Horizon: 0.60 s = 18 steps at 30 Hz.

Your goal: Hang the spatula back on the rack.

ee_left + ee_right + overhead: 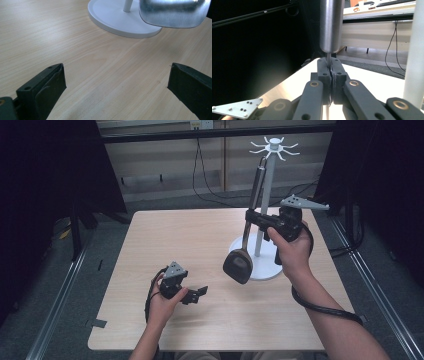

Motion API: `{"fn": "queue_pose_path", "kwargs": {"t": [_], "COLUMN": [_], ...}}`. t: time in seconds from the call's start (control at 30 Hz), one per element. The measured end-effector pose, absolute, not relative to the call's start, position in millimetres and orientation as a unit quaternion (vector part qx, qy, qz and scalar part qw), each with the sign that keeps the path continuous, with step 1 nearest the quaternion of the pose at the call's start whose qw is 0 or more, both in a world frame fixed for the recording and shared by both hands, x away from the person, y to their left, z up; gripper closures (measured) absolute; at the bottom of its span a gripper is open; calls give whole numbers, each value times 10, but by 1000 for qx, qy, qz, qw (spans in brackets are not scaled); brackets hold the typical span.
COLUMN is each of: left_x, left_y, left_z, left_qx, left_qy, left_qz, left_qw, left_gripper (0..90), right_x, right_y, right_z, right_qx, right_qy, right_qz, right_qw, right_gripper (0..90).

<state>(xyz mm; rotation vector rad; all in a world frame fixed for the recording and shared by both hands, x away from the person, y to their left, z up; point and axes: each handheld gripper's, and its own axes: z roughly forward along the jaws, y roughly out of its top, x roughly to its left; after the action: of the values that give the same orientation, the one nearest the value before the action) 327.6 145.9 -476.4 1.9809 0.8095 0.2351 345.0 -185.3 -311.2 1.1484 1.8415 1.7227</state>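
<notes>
Black right hand-held gripper (329,65) pinches the steel spatula's (239,262) thin neck; left hand-held gripper (199,293) gapes wide.

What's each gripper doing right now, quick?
Left gripper: open, holding nothing, low over the table.
Right gripper: shut on the spatula, gripping its thin neck beside the white stand.
</notes>
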Motion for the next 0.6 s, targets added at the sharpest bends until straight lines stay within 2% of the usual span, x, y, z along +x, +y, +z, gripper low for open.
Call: {"fn": "queue_pose_path", "kwargs": {"t": [0.6], "left_x": [3274], "left_y": [1465], "left_z": [-4757], "left_qx": [811], "left_qy": [331], "left_qz": [98], "left_qw": [472], "left_gripper": [13], "right_x": [3493], "right_y": [-1907], "right_z": [-3147], "right_qx": [411], "right_qy": [657], "right_qz": [600], "right_qw": [197], "right_gripper": [883]}}
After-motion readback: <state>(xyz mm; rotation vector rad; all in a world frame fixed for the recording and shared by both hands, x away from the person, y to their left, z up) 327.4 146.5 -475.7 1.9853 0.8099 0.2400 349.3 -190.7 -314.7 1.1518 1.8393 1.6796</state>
